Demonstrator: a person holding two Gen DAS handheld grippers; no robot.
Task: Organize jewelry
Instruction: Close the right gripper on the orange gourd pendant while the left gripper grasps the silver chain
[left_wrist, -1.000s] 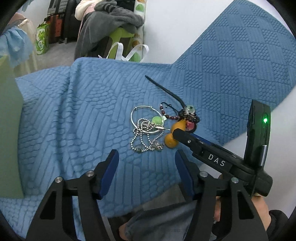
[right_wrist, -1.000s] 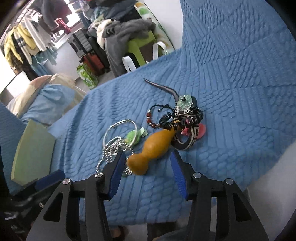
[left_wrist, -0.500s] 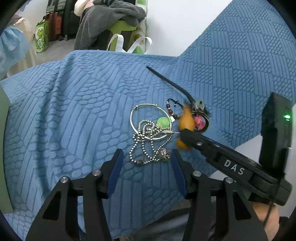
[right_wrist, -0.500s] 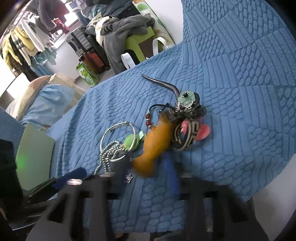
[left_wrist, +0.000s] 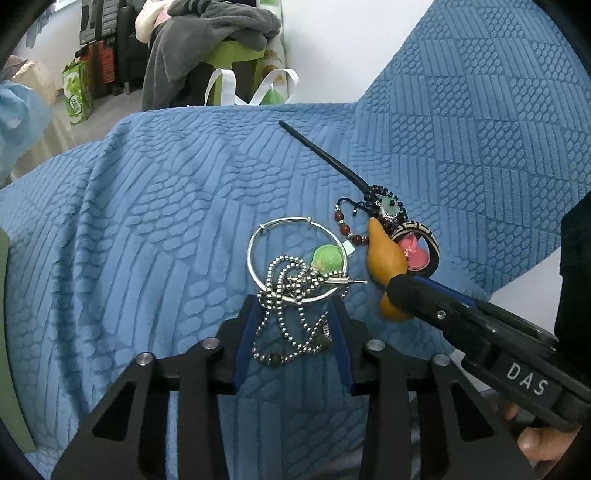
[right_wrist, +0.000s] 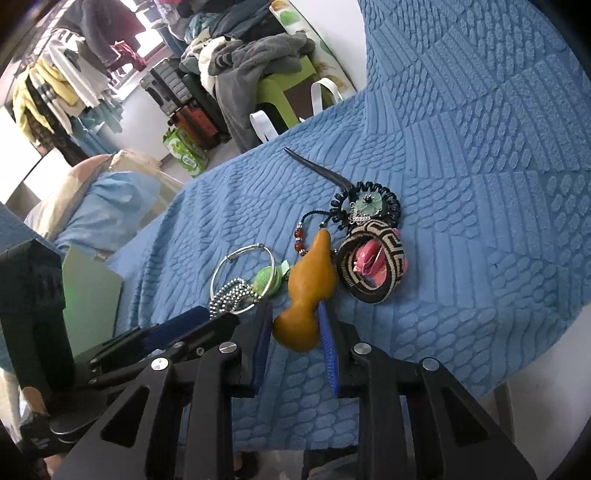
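Note:
A pile of jewelry lies on a blue quilted cloth (left_wrist: 147, 221). My left gripper (left_wrist: 293, 317) has its blue pads on either side of a silver ball chain (left_wrist: 291, 295) that lies over a silver bangle (left_wrist: 258, 236) and a green disc (left_wrist: 327, 257). My right gripper (right_wrist: 295, 325) is shut on the fat end of an orange gourd pendant (right_wrist: 308, 291), also in the left wrist view (left_wrist: 384, 254). Beside it lie a woven black-and-cream bangle (right_wrist: 369, 266) with a pink piece inside, red beads (right_wrist: 297, 236) and a black hair stick (right_wrist: 321, 170) with a pale green flower.
The cloth's right edge drops off beside the woven bangle (left_wrist: 417, 229). A green flat board (right_wrist: 88, 295) lies at the left. Beyond the cloth stand a green chair with grey clothes (left_wrist: 207, 40), bags and suitcases.
Both grippers moved forward onto the pile and narrowed. The left pads now flank the ball chain. The right jaws closed on the gourd pendant.

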